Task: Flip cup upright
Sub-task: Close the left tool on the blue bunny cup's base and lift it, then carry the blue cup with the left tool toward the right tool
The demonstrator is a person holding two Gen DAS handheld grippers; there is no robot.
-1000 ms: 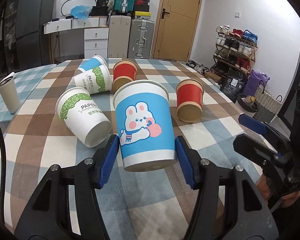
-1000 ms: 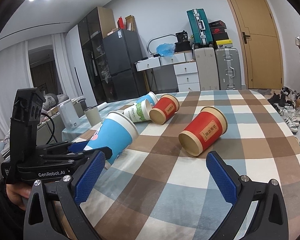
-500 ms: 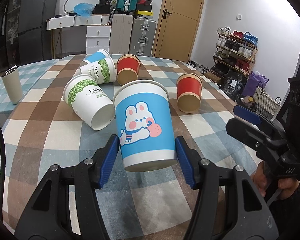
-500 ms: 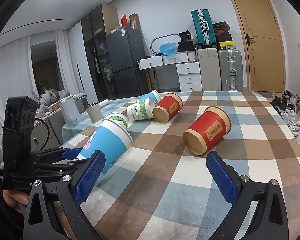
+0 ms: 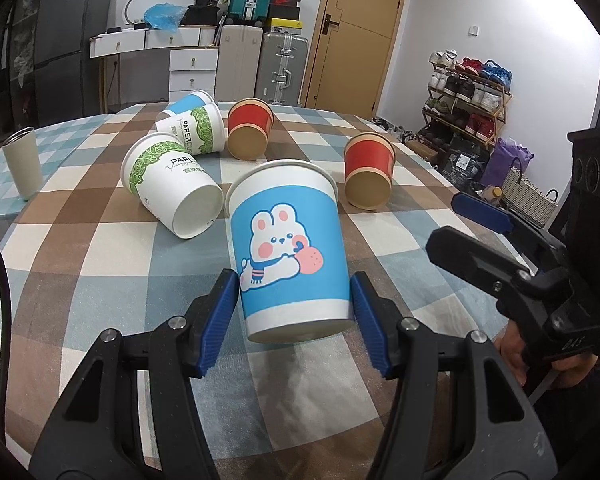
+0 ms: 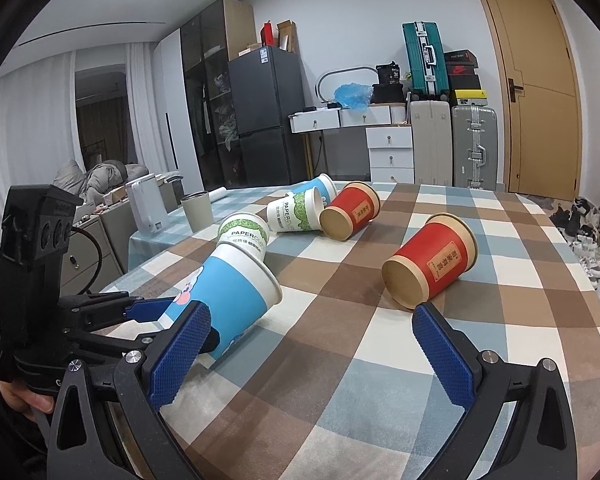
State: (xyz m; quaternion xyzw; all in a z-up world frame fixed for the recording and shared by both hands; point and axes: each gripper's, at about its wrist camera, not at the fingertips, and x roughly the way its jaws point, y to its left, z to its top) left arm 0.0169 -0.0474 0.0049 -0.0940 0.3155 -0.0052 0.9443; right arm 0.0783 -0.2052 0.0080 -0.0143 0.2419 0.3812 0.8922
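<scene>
blue paper cup with a cartoon bunny (image 5: pixel 288 248) tilted, pinched low between the left gripper (image 5: pixel 292 316) pads, base edge hidden from the right cam, right gripper (image 6: pixel 308 352) wide open holding nothing, brown-and-blue checked tablecloth (image 6: pixel 360 360), suitcases (image 6: pixel 452 144) by the wooden door (image 6: pixel 540 92)

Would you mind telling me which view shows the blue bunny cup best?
The left wrist view: the blue bunny cup sits centred between the left gripper pads, its bunny print and rim plain. The right wrist view shows it only from the side, tilted, with its base hidden behind a gripper pad.
</scene>
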